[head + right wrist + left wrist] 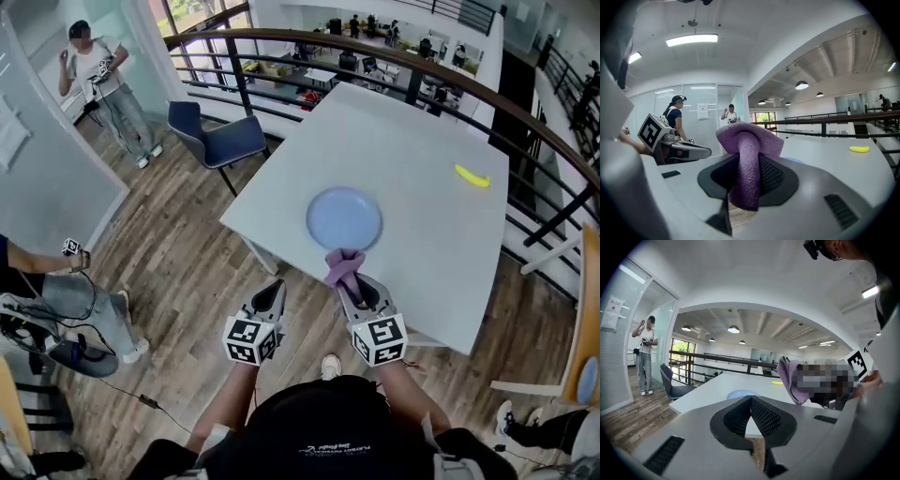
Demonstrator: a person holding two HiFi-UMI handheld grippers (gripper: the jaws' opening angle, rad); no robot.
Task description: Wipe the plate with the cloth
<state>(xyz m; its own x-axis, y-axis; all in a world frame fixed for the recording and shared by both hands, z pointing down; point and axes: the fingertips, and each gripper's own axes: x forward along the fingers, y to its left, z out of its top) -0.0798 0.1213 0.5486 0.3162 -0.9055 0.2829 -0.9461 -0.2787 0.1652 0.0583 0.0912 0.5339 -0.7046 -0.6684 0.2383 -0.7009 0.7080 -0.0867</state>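
nearest the lens: dark shirt (328,441) and two forearms, each behind a marker cube. left gripper (275,288): jaws closed together, nothing between, held above wood floor (187,272), just off the near edge of white table (422,122). right gripper (354,286): jaws clamped on purple cloth (343,265), cloth bunched above the pads and hanging below them. top of cloth at near rim of blue plate (344,217); contact with plate not determinable. plate flat on table, close to its near edge. yellow object (472,175) well apart, toward far right of table. blue chair (220,141) beside table's left corner. standing person (94,75) at far left.
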